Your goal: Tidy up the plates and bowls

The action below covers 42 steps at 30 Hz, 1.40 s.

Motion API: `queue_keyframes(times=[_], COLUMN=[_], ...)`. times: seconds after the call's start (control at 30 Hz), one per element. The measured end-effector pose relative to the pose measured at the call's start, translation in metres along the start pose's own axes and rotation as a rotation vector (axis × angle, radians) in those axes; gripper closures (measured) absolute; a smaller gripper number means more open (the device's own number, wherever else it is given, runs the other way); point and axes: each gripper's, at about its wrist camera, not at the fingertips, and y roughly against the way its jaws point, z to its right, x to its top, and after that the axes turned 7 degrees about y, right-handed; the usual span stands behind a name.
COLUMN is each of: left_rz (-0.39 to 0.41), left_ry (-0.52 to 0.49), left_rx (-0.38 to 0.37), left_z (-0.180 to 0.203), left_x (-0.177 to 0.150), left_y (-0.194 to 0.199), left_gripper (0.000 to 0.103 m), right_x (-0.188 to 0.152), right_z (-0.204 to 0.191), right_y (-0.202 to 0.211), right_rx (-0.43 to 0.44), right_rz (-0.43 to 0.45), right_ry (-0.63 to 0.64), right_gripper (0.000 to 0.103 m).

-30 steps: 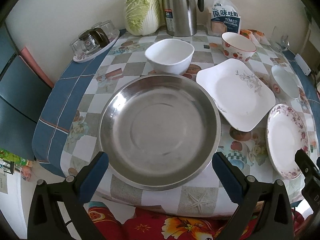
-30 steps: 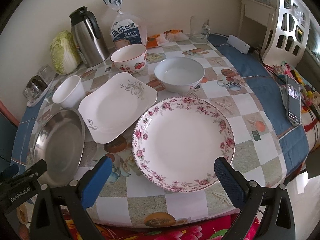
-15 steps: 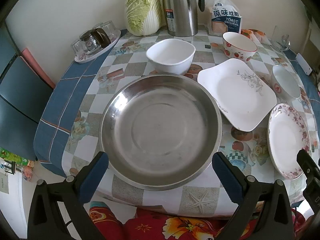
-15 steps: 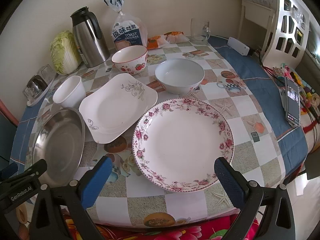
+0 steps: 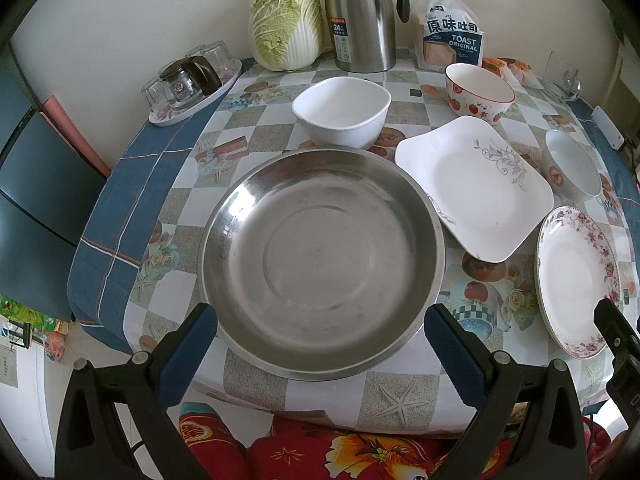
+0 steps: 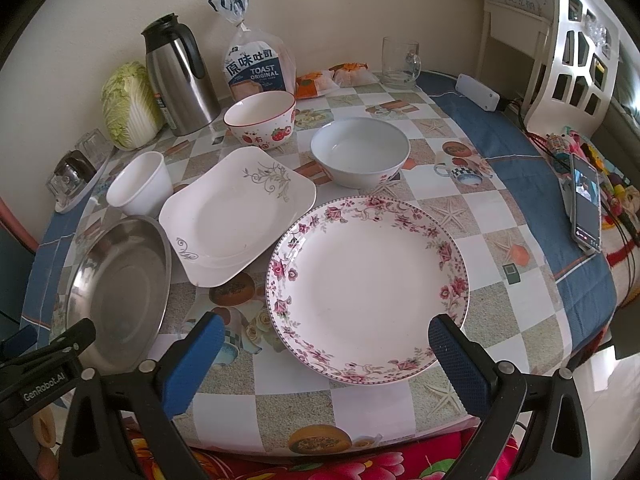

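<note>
A large steel plate lies at the table's near left, and my left gripper hovers open over its near rim, holding nothing. Behind it stands a white squarish bowl. A square white plate with a grey vine print lies in the middle, its edge by the steel plate. A round flower-rimmed plate lies at the near right, and my right gripper is open above its near rim, empty. Further back are a strawberry-print bowl and a pale blue bowl.
Along the wall stand a cabbage, a steel thermos jug, a toast bag, wrapped snacks and a glass mug. A tray of glasses sits far left. A phone and a white box lie at right.
Both grippers have shifted very slightly; the dishes sit a little higher and nearer in both views. Nothing was grasped or moved.
</note>
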Motion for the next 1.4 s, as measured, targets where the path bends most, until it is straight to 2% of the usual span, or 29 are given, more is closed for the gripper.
queue_keyframes(times=[0.57,0.67,0.77,0.97,1.17,1.23,1.4], left_rz=[-0.010,-0.041,-0.058,-0.018,-0.011,0.012,0.089], left_ry=[0.005,0.010,0.033,0.052,0.134,0.155,0.175], left_rx=[0.000,-0.020,-0.076,-0.088,-0.118,-0.139,-0.135], left_z=[-0.002,-0.004,-0.007,-0.005,-0.019,-0.024,-0.025], left_x=[-0.002,-0.001,0.003,0.020,0.045,0.057,0.080], left_y=[-0.003,-0.008,-0.008,0.002,0.003,0.005,0.012], left_gripper=[0.000,0.000,0.000,0.000,0.000,0.000,0.000], right_x=[-0.001,-0.001,0.000,0.016,0.045,0.056,0.081], right_z=[-0.001,0.000,0.001,-0.013,-0.022,-0.023,-0.024], right_y=[-0.002,-0.002,-0.001,0.009,0.012,0.014,0.011], right_rx=[-0.003,0.007,0.013,0.019,0.041,0.040,0.063], right_rz=[-0.010,-0.010,-0.008,0.029,0.040,0.051,0.059], right_ry=[0.002,0.001,-0.003,0.048,0.067,0.064,0.041], right_gripper=[0.000,0.000,0.000,0.000,0.000,0.000,0.000])
